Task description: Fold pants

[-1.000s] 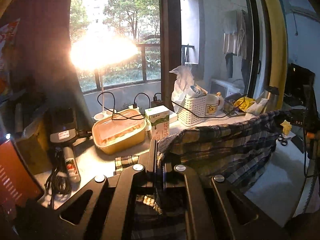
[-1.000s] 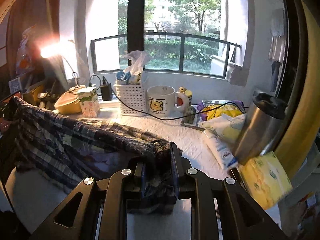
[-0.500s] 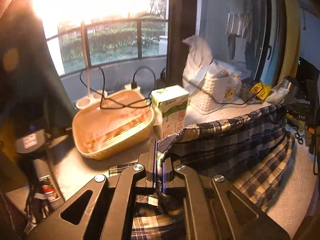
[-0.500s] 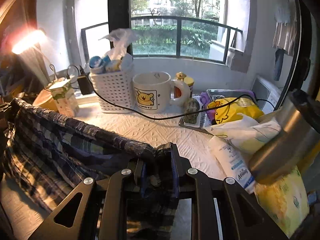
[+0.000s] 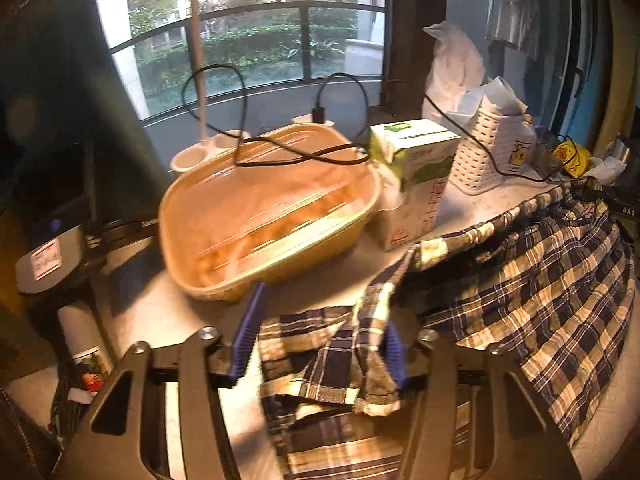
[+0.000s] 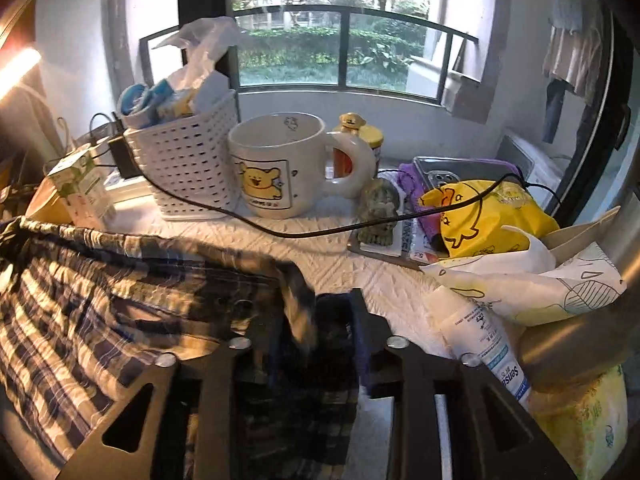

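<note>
Left wrist view: left hand-held gripper, jaws just opened wide, a corner of the plaid pants lying loose between the blue pads. Pants draped over the grey tabletop; yellow tub and milk carton behind, toward the window edge.

Right wrist view: right hand-held gripper, jaws just parting, pants corner slack between. White textured tabletop carries a bear mug, white basket, yellow bag; railed window beyond.
</note>
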{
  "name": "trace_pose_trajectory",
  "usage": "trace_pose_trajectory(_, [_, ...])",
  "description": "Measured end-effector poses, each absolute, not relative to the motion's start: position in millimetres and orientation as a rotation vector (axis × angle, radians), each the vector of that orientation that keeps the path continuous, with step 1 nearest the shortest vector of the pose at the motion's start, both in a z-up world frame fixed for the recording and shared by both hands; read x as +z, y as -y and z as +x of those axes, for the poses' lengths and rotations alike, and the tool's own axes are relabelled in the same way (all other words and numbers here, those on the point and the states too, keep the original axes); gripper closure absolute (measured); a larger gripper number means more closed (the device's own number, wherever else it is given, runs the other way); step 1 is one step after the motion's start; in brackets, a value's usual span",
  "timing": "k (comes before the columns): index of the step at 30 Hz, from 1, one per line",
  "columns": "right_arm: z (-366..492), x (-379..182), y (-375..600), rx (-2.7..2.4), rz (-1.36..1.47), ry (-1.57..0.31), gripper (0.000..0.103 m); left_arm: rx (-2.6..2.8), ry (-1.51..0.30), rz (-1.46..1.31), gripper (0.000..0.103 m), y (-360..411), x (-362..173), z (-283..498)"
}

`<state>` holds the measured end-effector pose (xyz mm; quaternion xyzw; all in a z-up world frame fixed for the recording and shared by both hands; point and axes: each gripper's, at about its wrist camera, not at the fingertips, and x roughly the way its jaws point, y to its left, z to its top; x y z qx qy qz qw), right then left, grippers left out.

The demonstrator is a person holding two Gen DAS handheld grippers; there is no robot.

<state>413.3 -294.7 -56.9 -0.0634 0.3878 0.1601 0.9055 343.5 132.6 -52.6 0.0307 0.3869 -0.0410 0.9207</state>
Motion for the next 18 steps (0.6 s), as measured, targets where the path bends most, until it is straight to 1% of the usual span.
trace_pose_trajectory(1, [413.8, -55.9, 295.5, 0.327, -0.124, -0.798, 0.059, -0.073, -0.794, 0.068, 0.043, -133.8, -52.7, 340.6])
trace_pose_trajectory(2, [413.7, -53.7, 296.9, 0.322, -0.117, -0.788, 0.049, -0.062, -0.795, 0.073, 0.043, -136.2, -52.4, 337.4])
trace_pose_trajectory(3, [413.1, -50.7, 298.3, 0.318, -0.109, -0.774, 0.036, -0.051, -0.796, 0.076, 0.043, -138.8, -52.2, 334.0])
trace_pose_trajectory(4, [411.7, -47.1, 300.0, 0.317, -0.101, -0.758, 0.031, -0.038, -0.795, 0.080, 0.043, -141.1, -52.2, 332.2])
trace_pose_trajectory(5, [410.1, -43.5, 301.4, 0.314, -0.095, -0.745, 0.029, -0.025, -0.791, 0.082, 0.043, -144.6, -51.4, 330.4])
trace_pose_trajectory(9, [400.0, -33.4, 307.3, 0.307, -0.100, -0.724, 0.029, 0.026, -0.777, 0.075, 0.043, -154.9, -41.3, 333.9])
trace_pose_trajectory(13, [382.6, -29.3, 320.7, 0.292, -0.071, -0.719, 0.029, 0.020, -0.746, 0.027, 0.042, -157.9, -26.7, 320.5])
trace_pose_trajectory(18, [350.1, -36.3, 343.0, 0.264, -0.008, -0.735, 0.029, 0.008, -0.783, 0.029, 0.041, -145.7, -37.9, 300.7])
